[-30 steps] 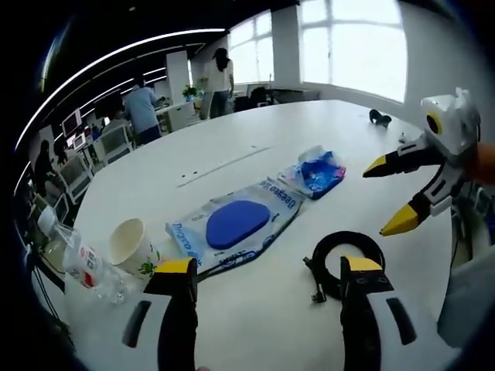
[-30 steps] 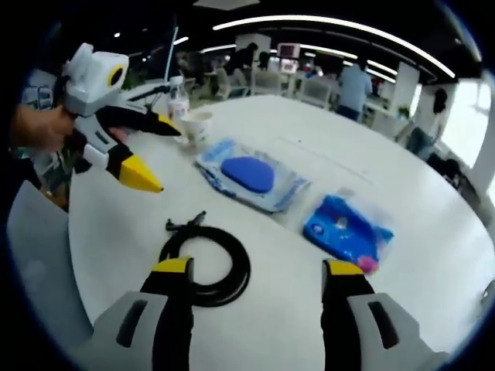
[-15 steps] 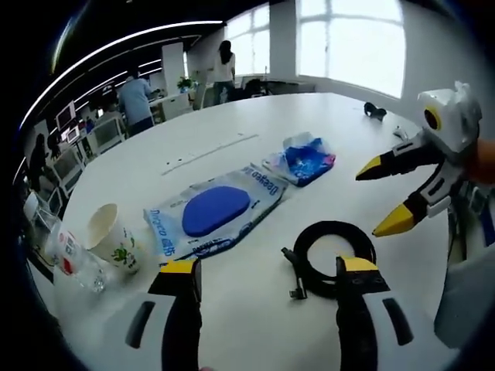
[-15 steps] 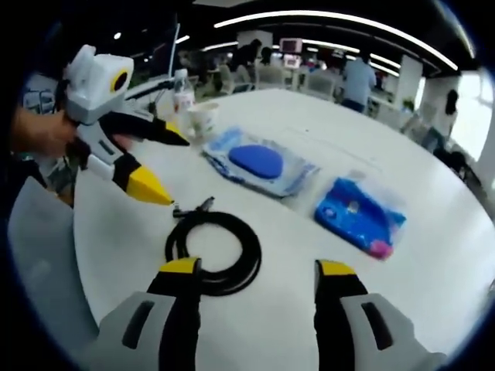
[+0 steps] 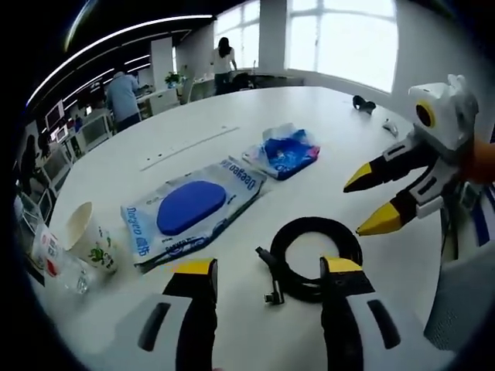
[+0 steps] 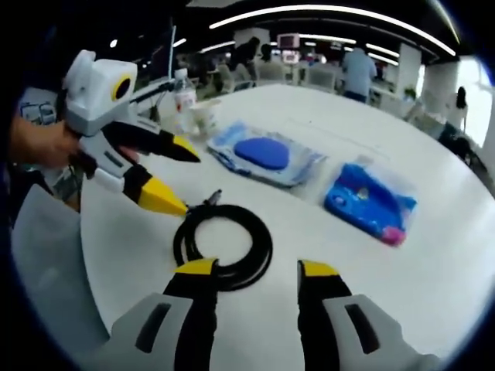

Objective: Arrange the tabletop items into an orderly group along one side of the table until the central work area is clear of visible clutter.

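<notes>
A coiled black cable lies on the white table, just ahead of both grippers. My left gripper hangs open right over its near side. My right gripper is open too, its left jaw over the coil's near edge. A pouch with a blue oval lies beyond the cable. A blue crinkled packet rests farther off. A paper cup and a clear plastic bottle stand together at the table's edge.
The white table is large and round-edged. A small dark object sits at its far side. Office desks, chairs and several people fill the room behind. A hand holds the left gripper.
Both cameras have moved closer to the cable and down. The two grippers have come nearer each other over the coil, and both pairs of jaws have narrowed a little. The table items lie where they were.
</notes>
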Demonstrator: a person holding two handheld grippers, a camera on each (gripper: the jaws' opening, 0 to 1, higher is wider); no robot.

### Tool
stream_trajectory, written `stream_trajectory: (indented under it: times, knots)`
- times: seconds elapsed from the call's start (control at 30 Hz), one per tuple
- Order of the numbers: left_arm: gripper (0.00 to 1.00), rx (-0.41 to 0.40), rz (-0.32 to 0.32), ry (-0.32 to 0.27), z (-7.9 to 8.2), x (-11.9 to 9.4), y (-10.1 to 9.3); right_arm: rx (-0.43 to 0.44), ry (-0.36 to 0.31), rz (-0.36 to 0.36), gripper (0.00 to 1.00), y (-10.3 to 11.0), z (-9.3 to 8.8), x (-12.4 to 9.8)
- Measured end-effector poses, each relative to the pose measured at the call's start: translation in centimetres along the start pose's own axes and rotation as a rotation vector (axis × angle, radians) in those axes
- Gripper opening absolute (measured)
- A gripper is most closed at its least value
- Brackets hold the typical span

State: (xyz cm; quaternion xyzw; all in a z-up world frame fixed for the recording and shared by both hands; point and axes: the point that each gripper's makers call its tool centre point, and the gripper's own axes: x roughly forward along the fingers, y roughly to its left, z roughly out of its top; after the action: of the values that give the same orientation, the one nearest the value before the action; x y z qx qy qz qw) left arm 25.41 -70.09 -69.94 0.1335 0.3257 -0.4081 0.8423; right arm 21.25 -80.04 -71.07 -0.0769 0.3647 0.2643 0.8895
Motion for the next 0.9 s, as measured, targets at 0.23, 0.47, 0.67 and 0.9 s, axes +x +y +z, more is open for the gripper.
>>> stream_trajectory:
  times: [0.23,0.47,0.67,0.9]
  knots:
    - [0.41,-0.002,-0.026,0.035,-0.9,0.7,-0.4,0.020,0.011,0.021,0.28,0.7,-0.5,0.8]
    - [0.26,-0.037,-0.056,0.061,-1.3,1.2,-0.9,0.043,0.029,0.032,0.22,0.7,-1.0,1.3]
    - [0.21,-0.047,-0.070,0.096,-1.7,2.0,-1.1,0.064,0.055,0.041,0.14,0.6,-1.5,1.5]
    - [0.21,-0.072,-0.080,0.142,-2.6,2.9,-1.6,0.068,0.087,0.055,0.12,0.9,-1.9,2.2]
